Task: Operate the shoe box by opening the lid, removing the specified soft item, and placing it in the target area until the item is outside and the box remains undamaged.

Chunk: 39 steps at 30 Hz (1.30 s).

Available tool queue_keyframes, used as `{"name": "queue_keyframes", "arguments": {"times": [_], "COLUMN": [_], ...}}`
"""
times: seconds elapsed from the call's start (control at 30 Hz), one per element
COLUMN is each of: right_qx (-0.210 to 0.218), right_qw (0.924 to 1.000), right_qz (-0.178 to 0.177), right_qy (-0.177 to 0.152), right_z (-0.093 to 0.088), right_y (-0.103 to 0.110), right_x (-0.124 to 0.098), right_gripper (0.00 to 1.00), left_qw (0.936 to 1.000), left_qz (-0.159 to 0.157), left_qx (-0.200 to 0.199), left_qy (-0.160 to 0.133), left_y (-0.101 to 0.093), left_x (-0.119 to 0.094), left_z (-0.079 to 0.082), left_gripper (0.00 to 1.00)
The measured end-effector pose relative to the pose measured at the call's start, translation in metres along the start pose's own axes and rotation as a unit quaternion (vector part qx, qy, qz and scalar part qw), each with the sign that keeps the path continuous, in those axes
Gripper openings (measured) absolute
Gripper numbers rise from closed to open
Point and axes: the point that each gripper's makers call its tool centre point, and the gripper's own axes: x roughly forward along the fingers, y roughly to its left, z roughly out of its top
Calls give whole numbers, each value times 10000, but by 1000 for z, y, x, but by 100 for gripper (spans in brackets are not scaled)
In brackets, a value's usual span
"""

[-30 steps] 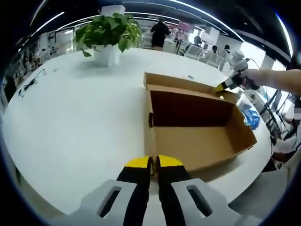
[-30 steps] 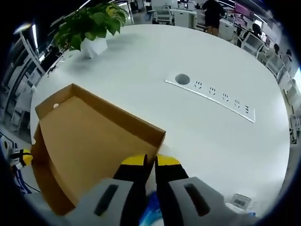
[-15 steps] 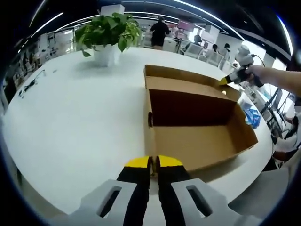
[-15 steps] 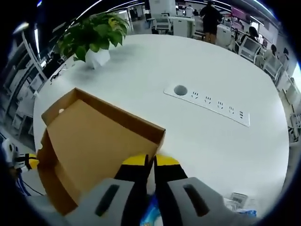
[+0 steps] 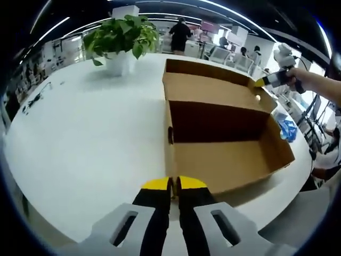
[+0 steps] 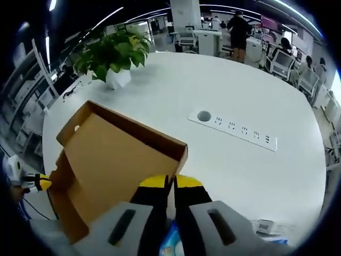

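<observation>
Lid tipped further back than a second ago.
Left gripper view: left gripper (image 5: pixel 174 184), tongs pressed together, low centre; box (image 5: pixel 224 154) centre-right, lid (image 5: pixel 213 88) raised higher. Right gripper view: right gripper (image 6: pixel 169 183) pinching the lid (image 6: pixel 114 154) edge at lower centre.

1. The shoe box (image 5: pixel 224 154) sits on the table (image 5: pixel 85 133), near its edge.
2. Its lid (image 5: pixel 213 90) stands raised behind the open cavity.
3. A potted plant (image 5: pixel 121 40) stands on the table beyond the box, to the left in the left gripper view.
4. In the right gripper view, a socket strip (image 6: pixel 240 130) lies in the table to the right of the box.
5. People stand well behind the table.
</observation>
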Motion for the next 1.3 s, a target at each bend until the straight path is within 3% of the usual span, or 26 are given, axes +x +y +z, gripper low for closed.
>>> {"name": "queue_keyframes", "arguments": {"times": [0.57,1.3], "right_qx": [-179,-418], "right_qw": [9982,9919], "right_qz": [77,145], "right_qy": [-564,-1189], "right_z": [12,9], "right_y": [13,30], "right_x": [-32,-72], "right_gripper": [1,0], "left_qw": [10000,9999], "left_qz": [-13,-81], "left_qx": [64,55], "left_qy": [-38,-101], "left_y": [3,2], "left_x": [2,2], "left_z": [1,2], "left_gripper": [1,1]}}
